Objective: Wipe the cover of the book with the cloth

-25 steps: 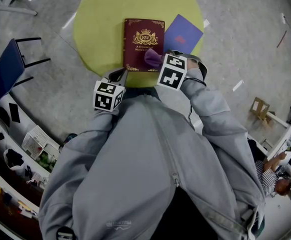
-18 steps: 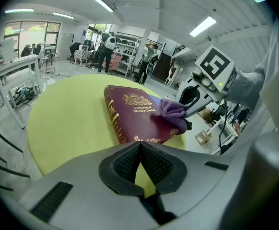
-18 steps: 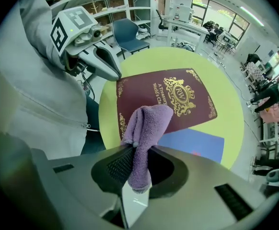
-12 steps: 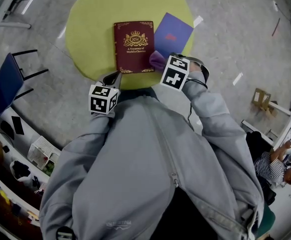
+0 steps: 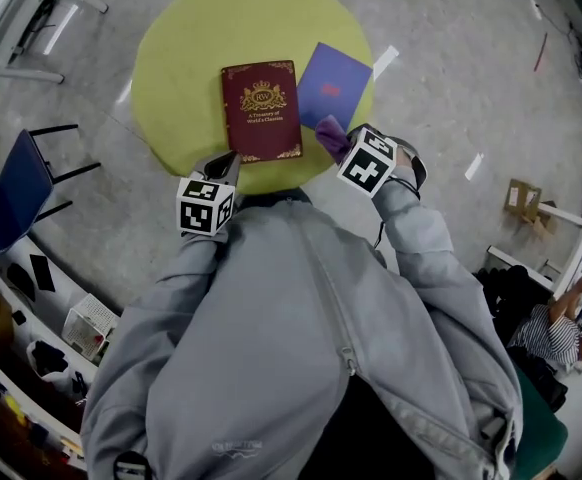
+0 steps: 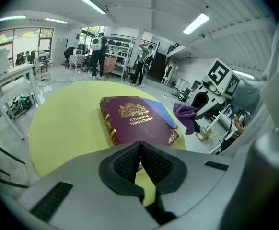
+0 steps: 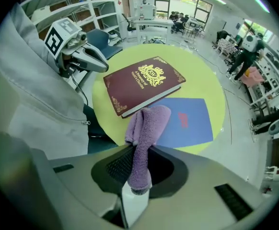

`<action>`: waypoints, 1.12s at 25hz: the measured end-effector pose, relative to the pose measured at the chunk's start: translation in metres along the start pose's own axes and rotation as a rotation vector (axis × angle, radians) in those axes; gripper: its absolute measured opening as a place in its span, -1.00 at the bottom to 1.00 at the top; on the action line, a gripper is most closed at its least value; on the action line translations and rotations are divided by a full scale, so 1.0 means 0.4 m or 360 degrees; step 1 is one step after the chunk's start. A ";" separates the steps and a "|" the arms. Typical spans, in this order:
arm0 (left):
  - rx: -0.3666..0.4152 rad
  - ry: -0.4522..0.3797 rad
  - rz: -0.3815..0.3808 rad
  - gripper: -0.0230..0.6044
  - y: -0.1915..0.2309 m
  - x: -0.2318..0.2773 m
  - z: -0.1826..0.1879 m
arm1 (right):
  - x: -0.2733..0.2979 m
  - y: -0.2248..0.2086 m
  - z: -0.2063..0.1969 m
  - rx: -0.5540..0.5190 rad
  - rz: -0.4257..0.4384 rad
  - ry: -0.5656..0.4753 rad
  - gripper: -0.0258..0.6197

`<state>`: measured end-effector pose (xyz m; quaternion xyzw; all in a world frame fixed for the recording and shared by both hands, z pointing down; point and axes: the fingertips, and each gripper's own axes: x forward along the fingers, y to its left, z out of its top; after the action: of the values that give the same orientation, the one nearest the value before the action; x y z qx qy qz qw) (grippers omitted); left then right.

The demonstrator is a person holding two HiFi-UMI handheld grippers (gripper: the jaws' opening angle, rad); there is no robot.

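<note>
A dark red book with gold print lies shut on the round yellow-green table; it also shows in the left gripper view and the right gripper view. My right gripper is shut on a purple cloth, held just off the book's near right corner, above the table edge. The cloth hangs clear of the cover. My left gripper is shut and empty at the table's near edge, just short of the book.
A blue sheet or folder lies right of the book, partly under it. A blue chair stands left of the table. Shelves and clutter line the lower left. People stand far off in the room.
The right gripper with the cloth has slid from over the book's near right corner to the right, off the cover. The left gripper has hardly moved.
</note>
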<state>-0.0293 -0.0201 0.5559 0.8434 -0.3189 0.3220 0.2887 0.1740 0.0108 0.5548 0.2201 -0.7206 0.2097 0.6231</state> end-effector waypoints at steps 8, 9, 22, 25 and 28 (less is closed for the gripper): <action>0.0052 -0.0313 0.0031 -0.87 -0.024 -0.091 0.210 | -0.196 -0.084 0.119 0.0243 -0.0262 -0.0522 -0.66; 0.0076 -0.0369 0.0043 -0.87 -0.030 -0.110 0.247 | -0.233 -0.100 0.141 0.0266 -0.0316 -0.0606 -0.66; 0.0349 -0.1097 0.0315 -0.87 -0.113 -0.403 0.633 | -0.710 -0.159 0.343 0.0369 -0.0943 -0.1618 -0.66; 0.0398 -0.1234 0.0380 -0.87 -0.138 -0.461 0.676 | -0.778 -0.141 0.352 0.0413 -0.1013 -0.1818 -0.66; 0.0450 -0.1333 0.0431 -0.87 -0.168 -0.495 0.695 | -0.812 -0.127 0.347 0.0509 -0.1046 -0.1998 -0.66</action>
<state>0.0024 -0.1007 0.2188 0.8827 -0.4683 0.0287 -0.0276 0.1325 -0.0924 0.2157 0.5926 -0.7995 -0.0514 0.0831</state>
